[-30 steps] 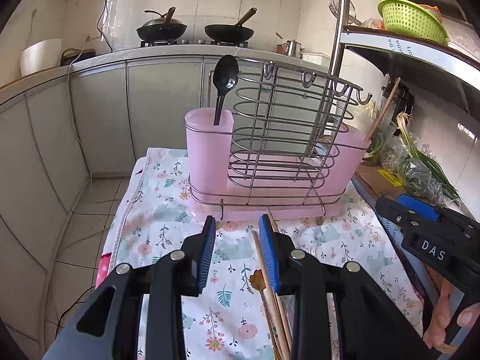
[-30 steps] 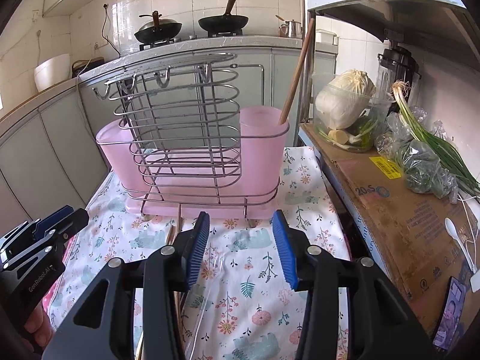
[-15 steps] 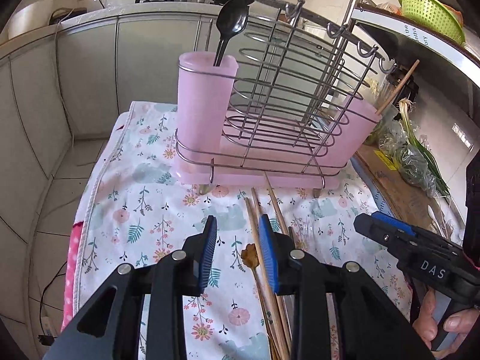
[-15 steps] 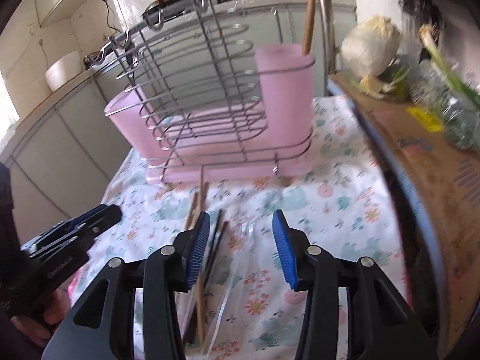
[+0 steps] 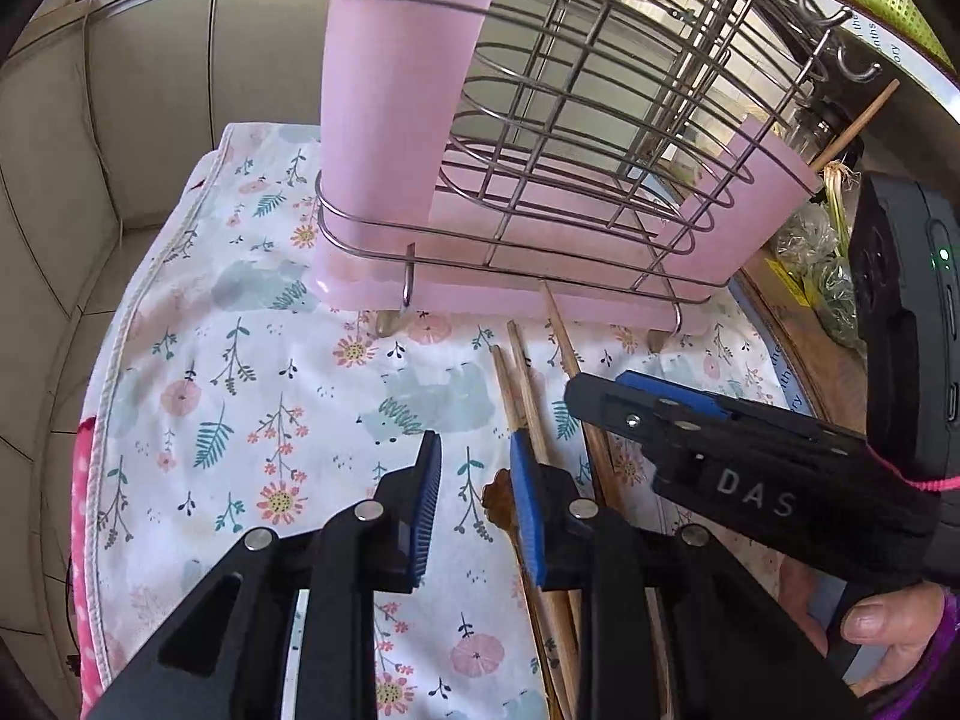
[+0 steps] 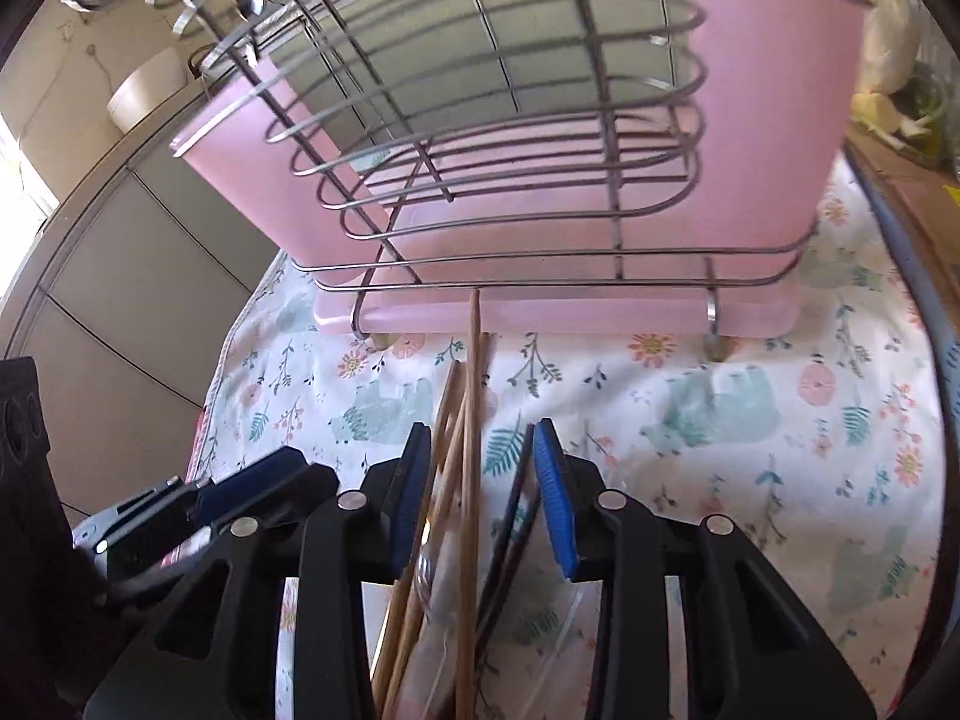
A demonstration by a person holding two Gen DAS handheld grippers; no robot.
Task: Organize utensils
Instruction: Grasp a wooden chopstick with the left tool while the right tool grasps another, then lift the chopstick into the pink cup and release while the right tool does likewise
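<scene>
A pink utensil rack (image 5: 540,192) with a wire frame stands on a floral cloth (image 5: 252,396); it also shows in the right wrist view (image 6: 600,180). Several wooden chopsticks (image 5: 528,396) lie on the cloth in front of it. My right gripper (image 6: 483,498) is open and low, with the chopsticks (image 6: 468,468) lying between its fingers. It shows in the left wrist view (image 5: 660,414) over the chopsticks. My left gripper (image 5: 474,510) is open and empty, just left of the chopsticks. A thin dark utensil (image 6: 510,516) lies beside the right finger.
The rack's left pink cup (image 5: 390,120) holds a dark utensil handle. A wooden stick (image 5: 852,126) stands in the right cup. A clear plastic bag (image 6: 540,630) lies under the chopsticks. A shelf with greens (image 5: 828,258) is at the right. Grey cabinets (image 5: 120,120) are behind.
Both grippers have moved forward and down toward the cloth. The right gripper now straddles the chopsticks. The rack looms closer in both views.
</scene>
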